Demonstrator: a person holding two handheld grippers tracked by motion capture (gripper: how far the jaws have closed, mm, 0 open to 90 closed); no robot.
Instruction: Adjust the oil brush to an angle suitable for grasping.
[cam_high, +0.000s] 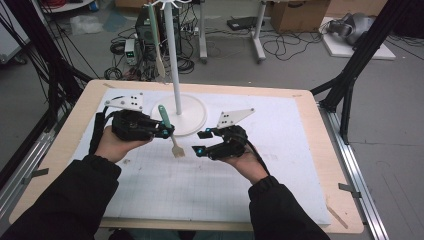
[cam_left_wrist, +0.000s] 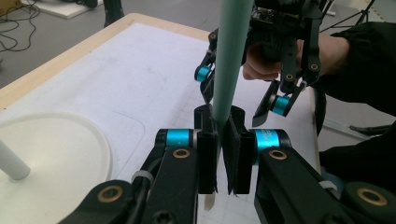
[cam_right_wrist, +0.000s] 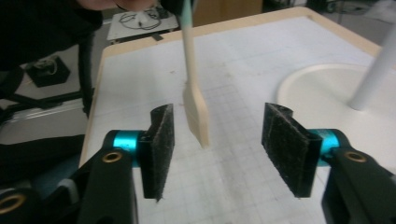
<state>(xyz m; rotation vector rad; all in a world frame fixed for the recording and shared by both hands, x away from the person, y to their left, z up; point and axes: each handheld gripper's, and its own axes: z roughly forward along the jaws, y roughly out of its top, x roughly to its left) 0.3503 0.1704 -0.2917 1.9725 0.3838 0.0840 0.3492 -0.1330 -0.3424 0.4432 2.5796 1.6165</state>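
A spatula (cam_high: 170, 132) with a pale green handle and a beige blade hangs tilted over the white mat, blade end down. My left gripper (cam_high: 167, 132) is shut on its shaft; in the left gripper view the pads (cam_left_wrist: 208, 158) pinch the shaft just below the green handle (cam_left_wrist: 231, 56). My right gripper (cam_high: 199, 142) is open just right of the blade. The right gripper view shows the beige blade (cam_right_wrist: 197, 112) hanging a little ahead of the gap between the two pads (cam_right_wrist: 159, 144), nearer the left one and touching neither. Midway between them is the right gripper (cam_right_wrist: 217, 149).
A white stand with a round base (cam_high: 192, 117) and a tall pole (cam_high: 172, 55) rises behind the grippers. Another utensil (cam_high: 157, 45) hangs from its top. A white gridded mat (cam_high: 280, 165) covers the wooden table (cam_high: 327, 165). Cables and boxes lie on the floor beyond.
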